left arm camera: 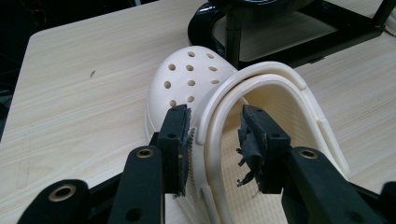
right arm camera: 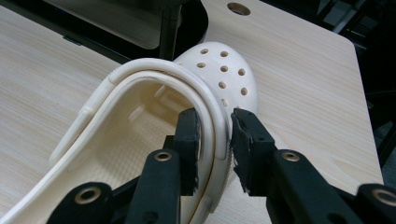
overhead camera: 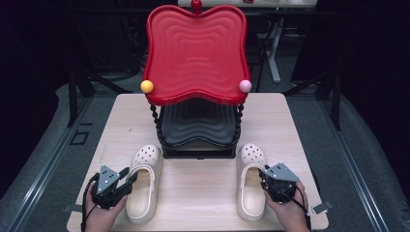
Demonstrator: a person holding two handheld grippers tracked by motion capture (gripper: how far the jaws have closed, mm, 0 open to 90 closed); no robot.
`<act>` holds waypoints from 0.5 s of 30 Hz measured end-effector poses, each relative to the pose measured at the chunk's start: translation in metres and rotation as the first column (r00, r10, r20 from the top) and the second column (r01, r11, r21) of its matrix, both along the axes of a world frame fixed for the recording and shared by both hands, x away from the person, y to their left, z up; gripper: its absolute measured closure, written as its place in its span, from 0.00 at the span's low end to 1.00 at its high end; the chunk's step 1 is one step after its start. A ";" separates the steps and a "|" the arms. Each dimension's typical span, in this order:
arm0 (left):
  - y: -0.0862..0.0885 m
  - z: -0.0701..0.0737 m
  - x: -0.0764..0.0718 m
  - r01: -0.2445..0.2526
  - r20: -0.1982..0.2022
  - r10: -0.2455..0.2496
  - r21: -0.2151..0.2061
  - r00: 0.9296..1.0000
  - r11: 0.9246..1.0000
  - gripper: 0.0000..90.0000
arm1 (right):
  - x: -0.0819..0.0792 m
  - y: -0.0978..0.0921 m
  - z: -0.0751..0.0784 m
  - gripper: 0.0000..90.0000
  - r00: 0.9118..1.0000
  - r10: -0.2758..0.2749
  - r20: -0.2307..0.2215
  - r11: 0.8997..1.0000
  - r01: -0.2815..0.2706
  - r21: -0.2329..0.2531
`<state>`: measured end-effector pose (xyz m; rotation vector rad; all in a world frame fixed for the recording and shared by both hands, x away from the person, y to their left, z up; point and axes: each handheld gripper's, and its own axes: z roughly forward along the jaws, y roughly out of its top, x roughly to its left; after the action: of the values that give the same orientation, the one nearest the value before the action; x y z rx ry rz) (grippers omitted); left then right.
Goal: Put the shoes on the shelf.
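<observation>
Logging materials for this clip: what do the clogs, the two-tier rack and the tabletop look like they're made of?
Clogs: cream moulded foam or soft plastic, matte, with punched holes and thick rounded rims. Rack: red upper tray and black lower tray look like glossy rippled plastic; the twisted posts could be plastic or metal. Tabletop: pale wood-grain, likely laminate, smooth and low-sheen.

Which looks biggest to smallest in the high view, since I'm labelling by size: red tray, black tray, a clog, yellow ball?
1. red tray, though it sits higher, nearer the camera
2. black tray, partly hidden beneath it
3. either clog: left clog and right clog look alike
4. yellow ball
</observation>
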<state>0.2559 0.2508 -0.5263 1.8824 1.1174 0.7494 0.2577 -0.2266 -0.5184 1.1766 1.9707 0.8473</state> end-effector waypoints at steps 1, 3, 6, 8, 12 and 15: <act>-0.001 0.000 0.000 0.004 -0.002 -0.004 0.009 1.000 1.000 0.69 | 0.000 0.000 -0.001 0.79 1.000 -0.001 0.003 1.000 0.001 0.001; -0.002 -0.001 0.000 0.001 0.001 -0.001 0.018 1.000 1.000 0.68 | -0.001 0.000 -0.001 0.78 1.000 -0.003 0.007 1.000 0.003 0.000; -0.003 -0.002 0.002 -0.001 0.003 0.001 0.028 1.000 1.000 0.67 | -0.001 -0.001 -0.002 0.77 1.000 -0.014 0.000 1.000 0.014 0.017; -0.006 -0.002 0.004 -0.001 0.010 0.001 0.041 1.000 0.999 0.67 | -0.001 -0.001 -0.003 0.77 1.000 -0.028 -0.007 0.999 0.028 0.022; -0.011 -0.004 0.008 -0.009 0.012 0.008 0.080 1.000 0.997 0.68 | -0.002 -0.001 -0.004 0.78 0.999 -0.043 -0.021 0.999 0.043 0.023; -0.013 -0.006 0.012 -0.015 0.011 0.014 0.107 1.000 0.994 0.70 | -0.001 -0.001 -0.005 0.80 0.998 -0.055 -0.031 0.998 0.056 0.043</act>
<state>0.2677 0.2375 -0.5323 1.9593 1.1052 0.8410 0.2565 -0.2280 -0.5230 1.2702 1.9431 0.8523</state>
